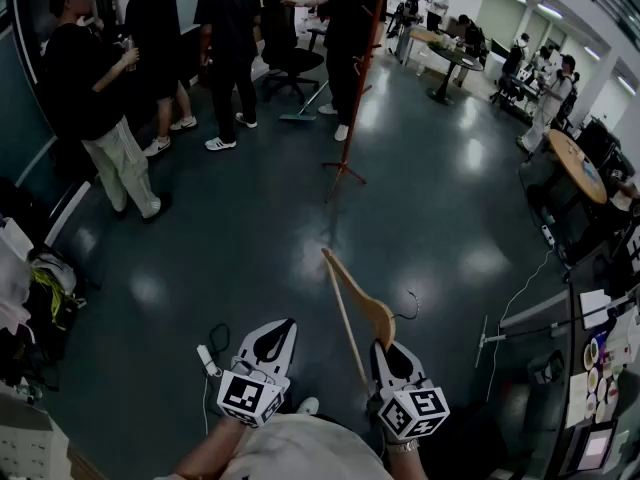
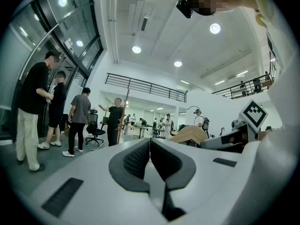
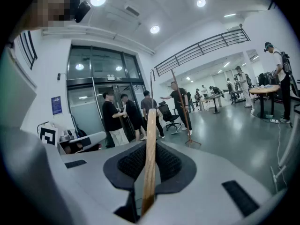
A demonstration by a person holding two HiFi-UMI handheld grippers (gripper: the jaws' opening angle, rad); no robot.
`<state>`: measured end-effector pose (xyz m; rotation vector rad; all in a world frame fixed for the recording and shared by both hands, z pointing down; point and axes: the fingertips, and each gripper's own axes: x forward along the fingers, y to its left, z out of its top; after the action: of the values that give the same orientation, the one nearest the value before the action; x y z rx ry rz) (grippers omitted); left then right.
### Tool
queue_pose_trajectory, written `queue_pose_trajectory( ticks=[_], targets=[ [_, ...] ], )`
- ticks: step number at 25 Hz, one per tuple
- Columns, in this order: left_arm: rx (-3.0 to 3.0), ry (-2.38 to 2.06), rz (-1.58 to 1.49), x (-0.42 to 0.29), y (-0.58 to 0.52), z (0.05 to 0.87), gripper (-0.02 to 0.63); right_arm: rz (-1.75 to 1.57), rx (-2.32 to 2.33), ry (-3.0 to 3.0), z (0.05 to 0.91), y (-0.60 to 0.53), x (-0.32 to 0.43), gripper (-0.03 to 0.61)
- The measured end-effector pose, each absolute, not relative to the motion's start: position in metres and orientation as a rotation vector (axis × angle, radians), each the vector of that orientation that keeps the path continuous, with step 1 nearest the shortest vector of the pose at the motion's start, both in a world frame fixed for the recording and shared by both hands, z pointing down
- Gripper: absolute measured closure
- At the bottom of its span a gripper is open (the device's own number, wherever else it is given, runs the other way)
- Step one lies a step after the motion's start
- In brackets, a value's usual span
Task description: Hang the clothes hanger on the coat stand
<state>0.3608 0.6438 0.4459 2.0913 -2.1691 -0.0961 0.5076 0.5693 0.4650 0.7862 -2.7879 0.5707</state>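
Right gripper (image 1: 388, 353) is clamped on the wooden hanger (image 1: 350, 303) low on its body. One arm pokes toward 11 o'clock and the wire hook (image 1: 414, 306) is free at 1, prob. so we can drop it over a peg. Left gripper (image 1: 278, 330) is closed on nothing and rides alongside, no job yet. The coat stand (image 1: 358, 78) is well apart at 12 o'clock w/ a person (image 1: 348, 28) just beside it, so we judge a walk comes first. No worktop: dark glossy floor (image 1: 260, 238), big open office, more people (image 1: 150, 68) at 10–11.
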Motion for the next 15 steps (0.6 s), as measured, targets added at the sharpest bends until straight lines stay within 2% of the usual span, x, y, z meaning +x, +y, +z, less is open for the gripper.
queue_pose_trajectory(
  ticks=[6, 15],
  targets=[
    [2.122, -2.111, -0.078, 0.342, 0.609, 0.45, 0.601, 0.606, 0.866, -2.753, 0.468, 0.54, 0.5, 0.511],
    [2.15, -2.049, -0.133, 0.23, 0.505, 0.459, 0.601, 0.616, 0.925, -2.685, 0.478, 0.448, 0.391, 0.511]
  ],
)
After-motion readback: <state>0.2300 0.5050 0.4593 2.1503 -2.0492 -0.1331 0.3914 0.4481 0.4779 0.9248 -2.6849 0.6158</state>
